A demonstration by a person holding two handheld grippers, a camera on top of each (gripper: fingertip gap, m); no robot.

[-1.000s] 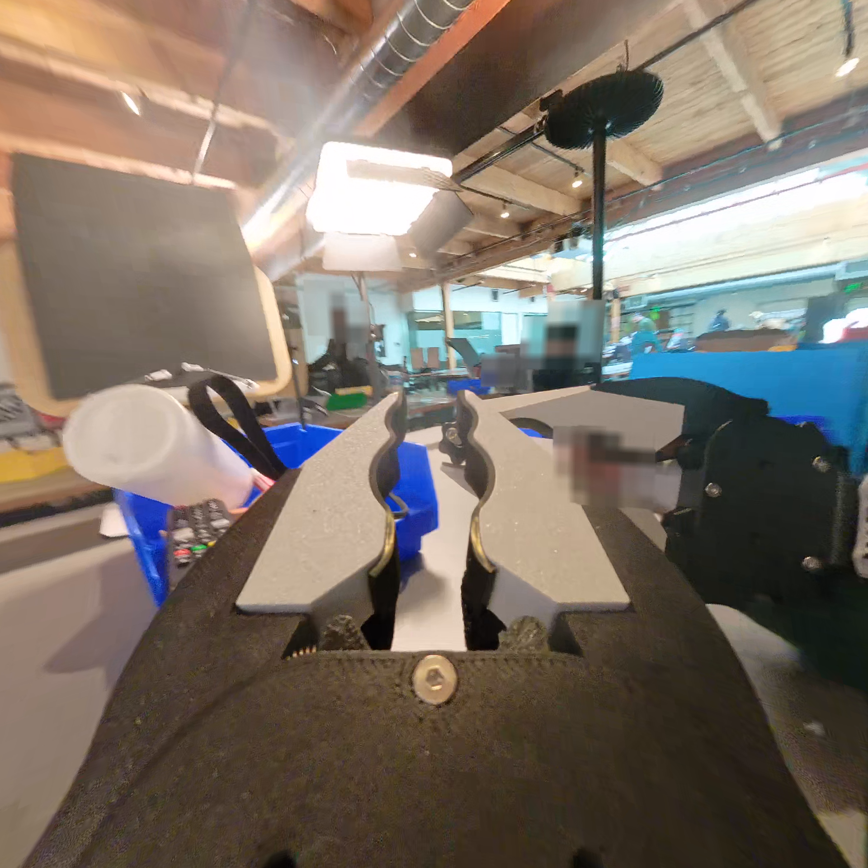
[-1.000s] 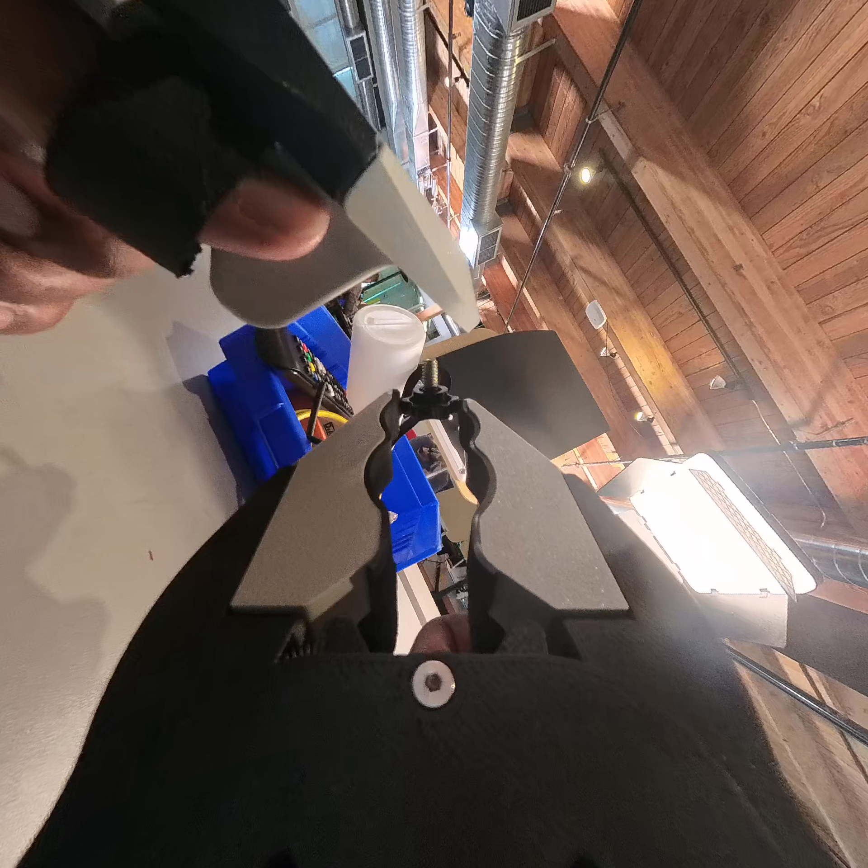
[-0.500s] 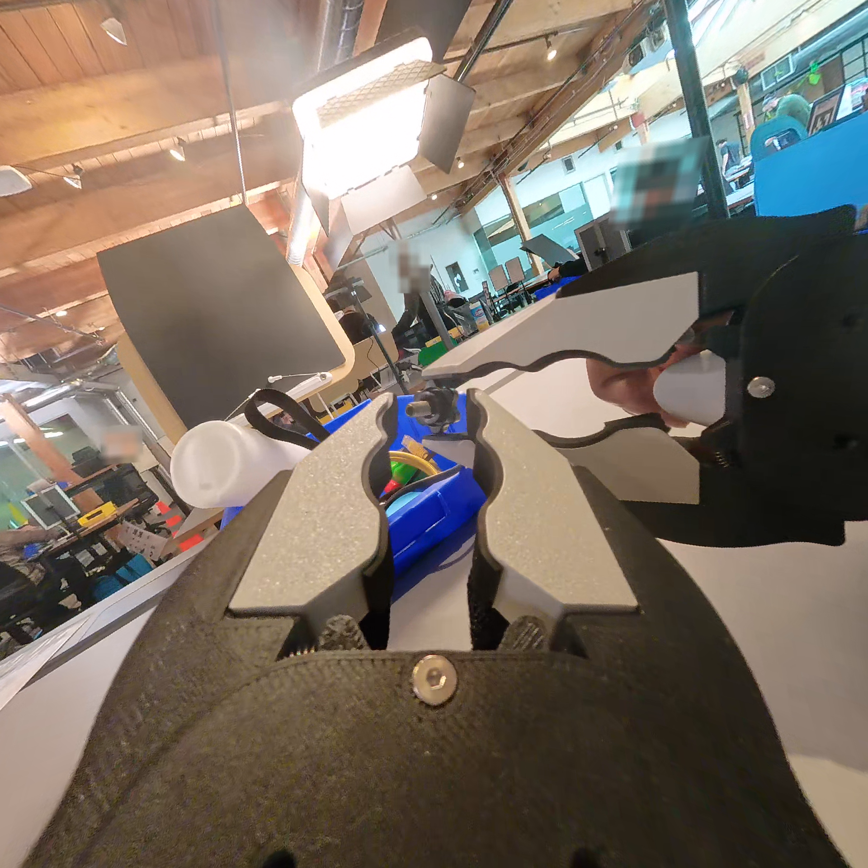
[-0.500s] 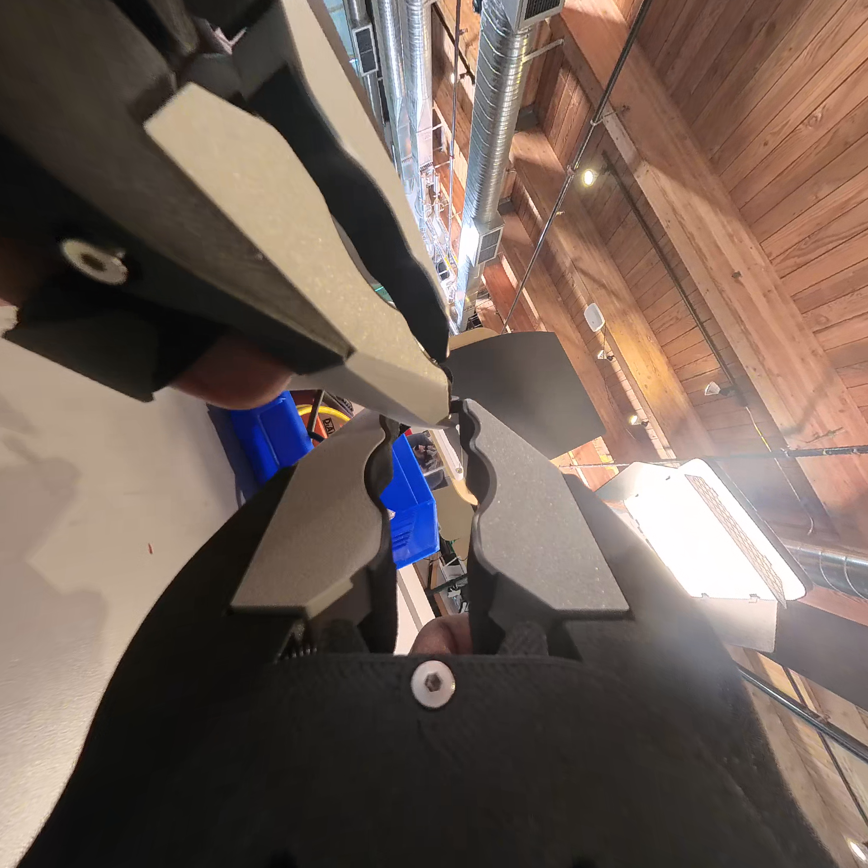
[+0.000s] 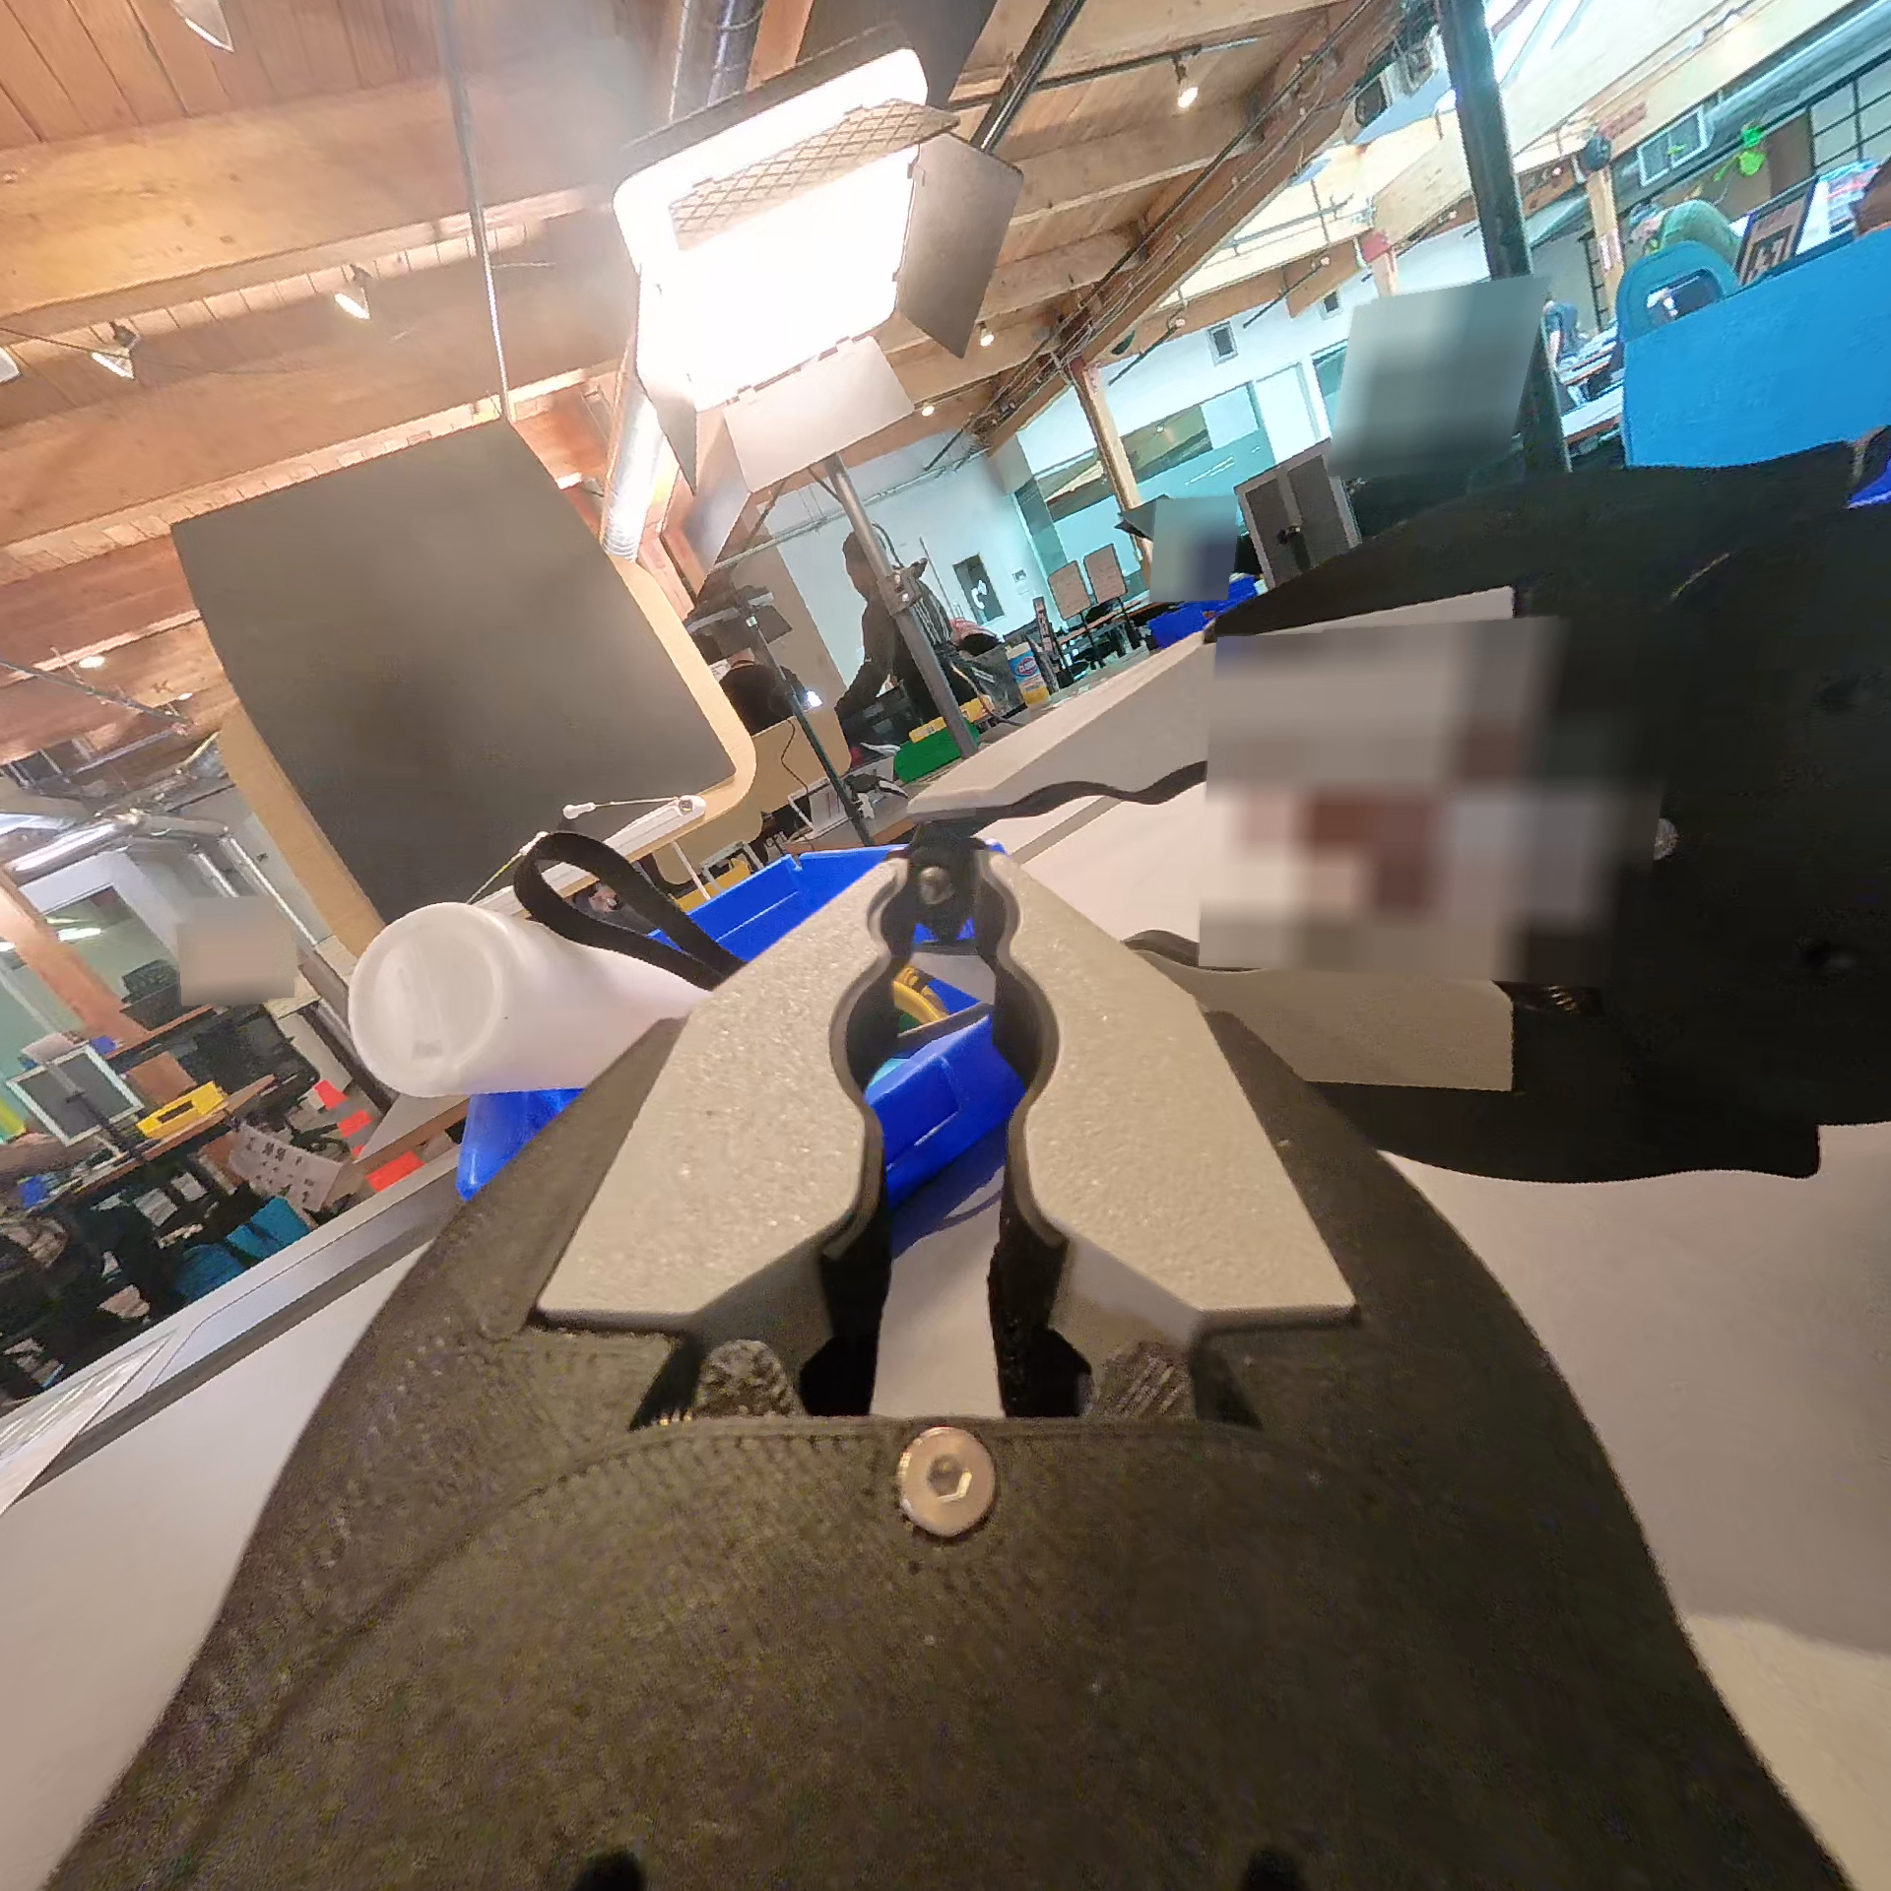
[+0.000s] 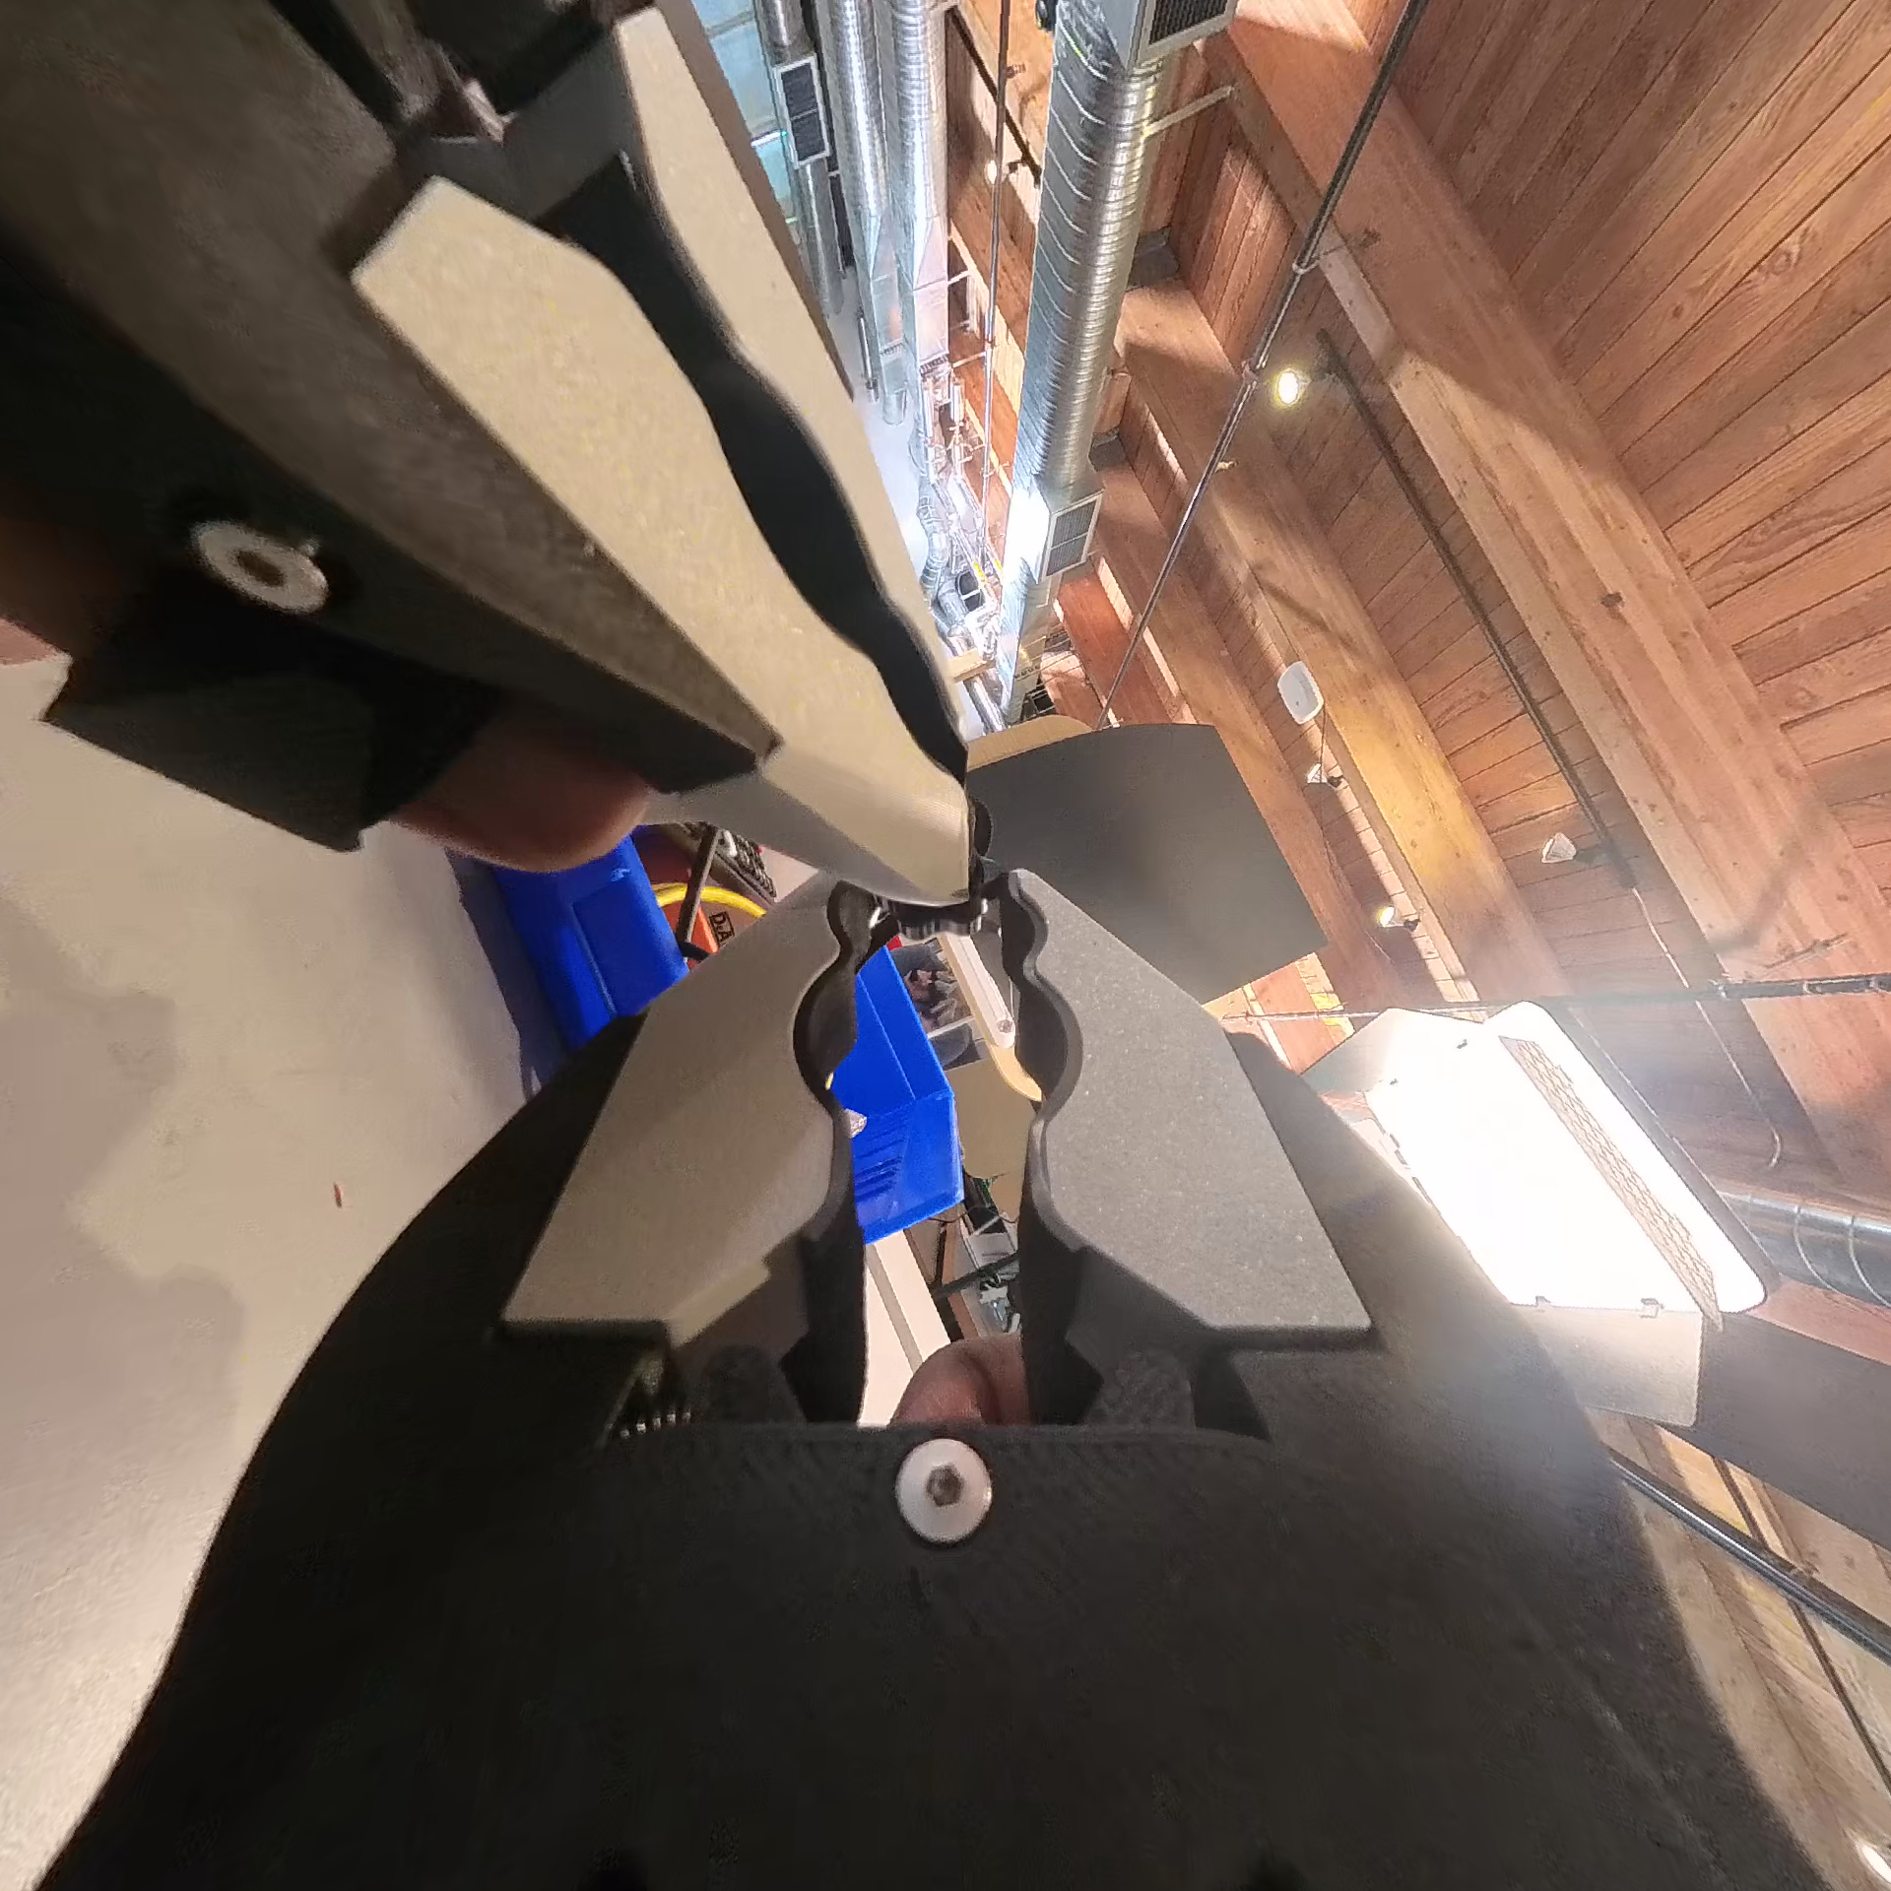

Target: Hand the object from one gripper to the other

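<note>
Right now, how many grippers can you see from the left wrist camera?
2. The left gripper fills the lower middle, its fingers closed on a small black knob. The right gripper reaches in from the right, its fingers on the same knob.

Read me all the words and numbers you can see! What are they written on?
White tub, far back in the room: it has a printed label, which is not read out here.
Yellow thing in the blue bin: its tiny label is too small to read.
Black knob, left gripper, right gripper: no writing shows on these.
</note>
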